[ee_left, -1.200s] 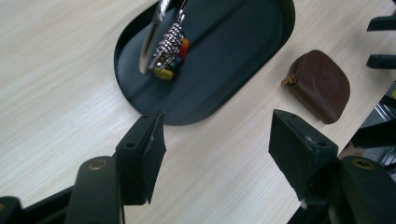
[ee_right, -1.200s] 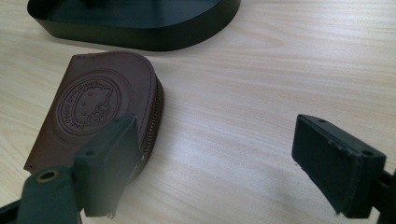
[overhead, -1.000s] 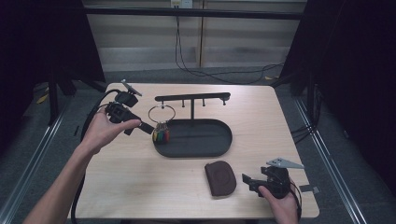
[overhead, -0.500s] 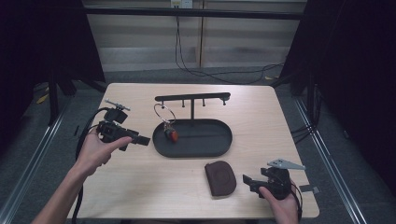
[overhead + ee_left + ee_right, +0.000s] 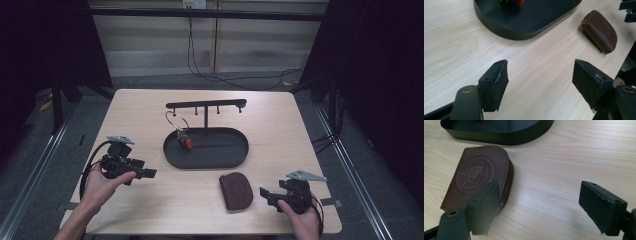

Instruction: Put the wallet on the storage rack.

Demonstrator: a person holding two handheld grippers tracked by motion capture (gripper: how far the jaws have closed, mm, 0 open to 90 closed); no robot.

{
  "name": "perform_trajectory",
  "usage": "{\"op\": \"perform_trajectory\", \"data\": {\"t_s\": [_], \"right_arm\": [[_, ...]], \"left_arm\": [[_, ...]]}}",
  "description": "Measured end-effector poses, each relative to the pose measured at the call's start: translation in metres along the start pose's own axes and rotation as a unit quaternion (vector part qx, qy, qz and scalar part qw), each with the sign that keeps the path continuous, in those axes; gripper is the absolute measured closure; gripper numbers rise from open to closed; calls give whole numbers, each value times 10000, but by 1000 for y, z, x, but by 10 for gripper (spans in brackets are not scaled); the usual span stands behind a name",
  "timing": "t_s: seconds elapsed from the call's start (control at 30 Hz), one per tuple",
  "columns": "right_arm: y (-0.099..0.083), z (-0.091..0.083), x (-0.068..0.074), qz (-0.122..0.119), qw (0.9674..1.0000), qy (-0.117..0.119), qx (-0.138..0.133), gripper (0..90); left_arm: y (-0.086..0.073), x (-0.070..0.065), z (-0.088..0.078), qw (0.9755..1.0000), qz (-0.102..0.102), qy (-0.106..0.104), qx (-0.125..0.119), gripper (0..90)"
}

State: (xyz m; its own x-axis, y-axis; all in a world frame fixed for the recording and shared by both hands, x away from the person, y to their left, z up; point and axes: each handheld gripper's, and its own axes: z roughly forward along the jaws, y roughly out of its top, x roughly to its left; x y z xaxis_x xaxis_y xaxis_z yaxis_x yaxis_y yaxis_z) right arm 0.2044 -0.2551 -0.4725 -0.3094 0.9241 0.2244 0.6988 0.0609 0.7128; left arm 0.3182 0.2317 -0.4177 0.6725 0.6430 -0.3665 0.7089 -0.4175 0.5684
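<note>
A key ring (image 5: 176, 121) reaches up to the left end of a black T-shaped bar (image 5: 206, 105). Its red and orange charm (image 5: 186, 143) rests in the black oval tray (image 5: 220, 162). My left gripper (image 5: 149, 173) lies low over the table, left of the tray, pointing right. In the left gripper view the left gripper (image 5: 540, 82) is open; its jaws have just been opening, with only bare wood between them. A brown leather pouch (image 5: 236, 191) lies in front of the tray. My right gripper (image 5: 264, 192) sits open just right of the pouch (image 5: 481, 173), empty.
The light wooden table (image 5: 140, 110) has dark floor and metal rails around it. The tray's rim (image 5: 524, 27) shows close ahead in the left gripper view, with the pouch (image 5: 600, 31) to its right. A cable (image 5: 92, 160) loops behind my left gripper.
My left gripper has drawn away from the key ring at the tray, moving down and toward the near left. The charm has swung slightly right. The right gripper has kept still.
</note>
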Motion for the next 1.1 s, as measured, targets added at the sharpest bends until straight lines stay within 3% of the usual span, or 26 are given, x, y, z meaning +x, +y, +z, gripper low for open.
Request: {"op": "perform_trajectory", "data": {"t_s": [0.1,0.37,0.43,0.5,0.57,0.7,0.77,0.83,0.97,1.0,1.1], "right_arm": [[0,0,0,-12,10000,39,16,172],[3,1,-1,7,10000,31,-38,171],[3,1,1,-38,10000,56,-56,171],[4,1,2,-54,9999,117,-50,172],[4,2,3,-113,9998,142,-19,175],[6,1,6,-173,9996,220,-38,194],[8,1,8,-165,9994,310,-40,208],[10,0,10,-167,9989,436,10,225],[16,-1,17,-163,9980,551,246,256],[18,-1,19,-182,9979,531,312,272],[24,6,23,-207,9944,811,639,286]], "left_arm": [[-12,-1,7,9999,68,8,142,282],[-44,-6,17,9997,151,-110,172,273],[-51,-9,17,9998,134,-144,21,268],[-58,-12,20,9995,78,-305,83,241],[-62,-14,20,9991,166,-371,72,238],[-70,-20,14,9978,207,-557,-291,204],[-75,-22,12,9969,349,-634,-321,192],[-82,-23,11,9963,464,-641,-334,192],[-92,-25,8,9961,457,-675,-329,195],[-92,-26,7,9963,532,-581,-353,202],[-92,-24,5,9955,623,-554,-454,208]]}}
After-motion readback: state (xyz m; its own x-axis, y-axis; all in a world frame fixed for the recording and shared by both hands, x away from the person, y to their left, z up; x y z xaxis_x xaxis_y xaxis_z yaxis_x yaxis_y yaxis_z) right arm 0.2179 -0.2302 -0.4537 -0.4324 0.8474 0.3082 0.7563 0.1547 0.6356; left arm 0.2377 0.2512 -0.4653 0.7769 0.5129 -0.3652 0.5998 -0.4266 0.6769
